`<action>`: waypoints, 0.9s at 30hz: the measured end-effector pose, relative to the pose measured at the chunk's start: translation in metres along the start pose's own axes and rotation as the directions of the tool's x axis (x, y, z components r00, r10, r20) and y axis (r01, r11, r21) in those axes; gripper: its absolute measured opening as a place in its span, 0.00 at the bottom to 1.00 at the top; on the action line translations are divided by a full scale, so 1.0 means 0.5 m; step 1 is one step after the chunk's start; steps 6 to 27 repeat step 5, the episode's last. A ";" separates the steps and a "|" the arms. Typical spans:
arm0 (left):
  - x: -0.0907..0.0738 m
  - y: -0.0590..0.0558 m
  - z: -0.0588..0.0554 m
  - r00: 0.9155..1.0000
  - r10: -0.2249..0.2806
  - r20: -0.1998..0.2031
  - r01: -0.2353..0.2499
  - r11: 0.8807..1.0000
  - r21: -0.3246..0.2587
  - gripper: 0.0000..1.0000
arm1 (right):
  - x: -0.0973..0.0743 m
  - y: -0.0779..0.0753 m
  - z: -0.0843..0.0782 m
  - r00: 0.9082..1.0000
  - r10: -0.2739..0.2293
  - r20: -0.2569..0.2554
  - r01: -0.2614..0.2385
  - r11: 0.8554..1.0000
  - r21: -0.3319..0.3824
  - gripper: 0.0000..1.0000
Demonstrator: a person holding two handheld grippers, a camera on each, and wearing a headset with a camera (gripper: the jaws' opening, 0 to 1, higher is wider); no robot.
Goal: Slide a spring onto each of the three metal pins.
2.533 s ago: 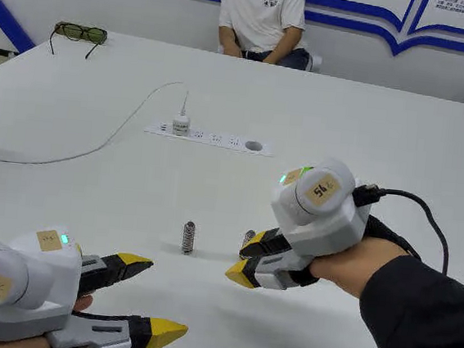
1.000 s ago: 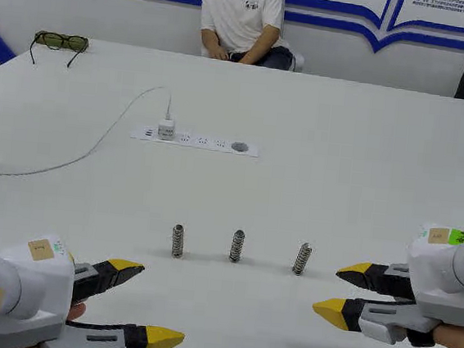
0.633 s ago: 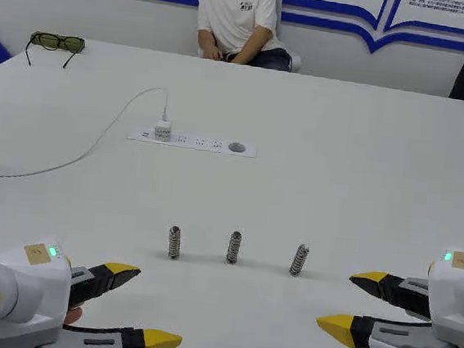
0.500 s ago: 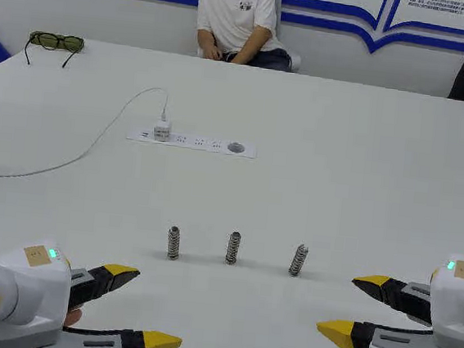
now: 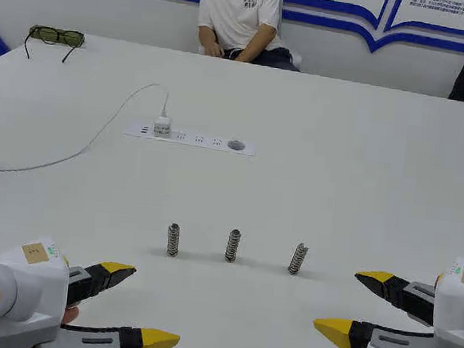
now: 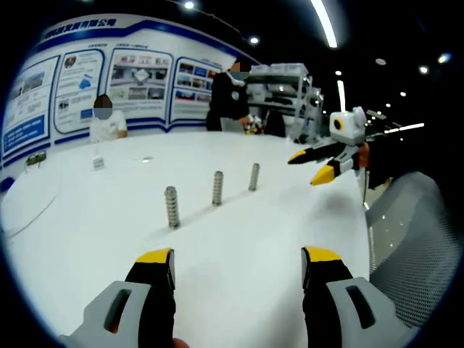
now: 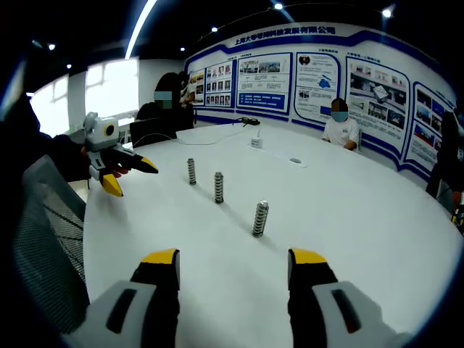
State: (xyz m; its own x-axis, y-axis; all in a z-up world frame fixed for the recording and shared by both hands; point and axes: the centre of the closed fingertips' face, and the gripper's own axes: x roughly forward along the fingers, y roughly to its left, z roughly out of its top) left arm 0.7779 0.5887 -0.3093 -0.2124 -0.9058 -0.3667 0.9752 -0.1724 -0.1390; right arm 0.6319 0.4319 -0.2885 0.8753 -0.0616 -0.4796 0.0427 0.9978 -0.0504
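Three metal pins stand upright in a row on the white table, each wearing a coil spring: the left one (image 5: 173,240), the middle one (image 5: 232,246) and the right one (image 5: 297,258), which leans slightly. The same row appears in the left gripper view (image 6: 172,206) and in the right gripper view (image 7: 260,218). My left gripper (image 5: 132,305) hovers open near the table's front left corner, nothing between its yellow-tipped jaws. My right gripper (image 5: 354,305) hangs open at the front right, empty, to the right of the springs.
A white power strip (image 5: 190,139) with a plugged charger and a trailing cable lies farther back. Dark glasses (image 5: 56,36) rest at the far left corner. A person in a white shirt (image 5: 238,16) sits behind the table.
My right gripper has drawn back from the right pin toward the front right edge, leaving a spring on that pin. The left gripper has stayed put. The head camera shifted slightly.
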 end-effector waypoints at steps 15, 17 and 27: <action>-0.003 0.005 -0.003 1.000 0.007 0.000 -0.007 1.000 -0.009 0.73 | 0.001 -0.001 0.001 1.000 -0.002 0.005 0.002 1.000 0.010 0.62; -0.003 0.005 -0.003 1.000 0.007 0.000 -0.007 1.000 -0.009 0.73 | 0.001 -0.001 0.001 1.000 -0.002 0.005 0.002 1.000 0.010 0.62; -0.003 0.005 -0.003 1.000 0.007 0.000 -0.007 1.000 -0.009 0.73 | 0.001 -0.001 0.001 1.000 -0.002 0.005 0.002 1.000 0.010 0.62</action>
